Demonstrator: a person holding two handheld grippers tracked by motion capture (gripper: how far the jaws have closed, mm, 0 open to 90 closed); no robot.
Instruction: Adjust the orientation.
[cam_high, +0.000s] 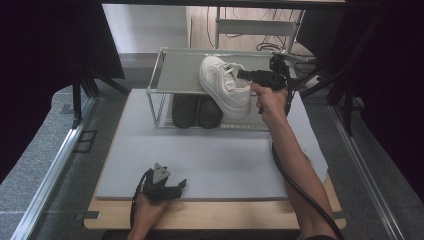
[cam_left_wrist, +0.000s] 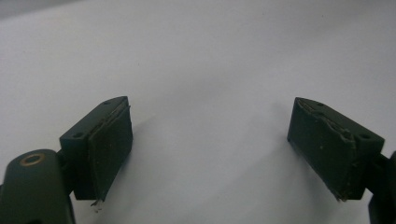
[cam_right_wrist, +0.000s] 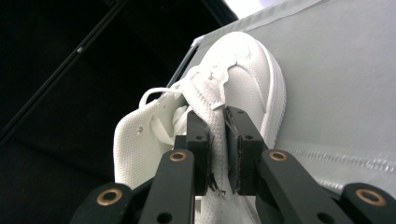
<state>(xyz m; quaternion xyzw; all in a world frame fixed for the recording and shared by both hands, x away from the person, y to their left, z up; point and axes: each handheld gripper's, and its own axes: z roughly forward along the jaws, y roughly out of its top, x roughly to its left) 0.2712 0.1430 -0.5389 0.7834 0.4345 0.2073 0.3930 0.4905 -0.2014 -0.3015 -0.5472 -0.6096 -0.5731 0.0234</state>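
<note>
Right gripper (cam_right_wrist: 218, 149): fingers clamped on the collar of the white sneaker (cam_high: 225, 85), held over the rack's top shelf (cam_high: 180, 75). Left gripper (cam_high: 167, 187): fingers spread apart over bare counter (cam_high: 210, 160).

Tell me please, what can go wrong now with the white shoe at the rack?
1. The right gripper pinches only the thin collar wall of the white sneaker, so the shoe may swing or slip out.
2. The sneaker hangs tilted over the front edge of the rack's top shelf; released now, it could tip off.
3. Its heel hangs above the dark shoes below and could strike them if it falls.
</note>
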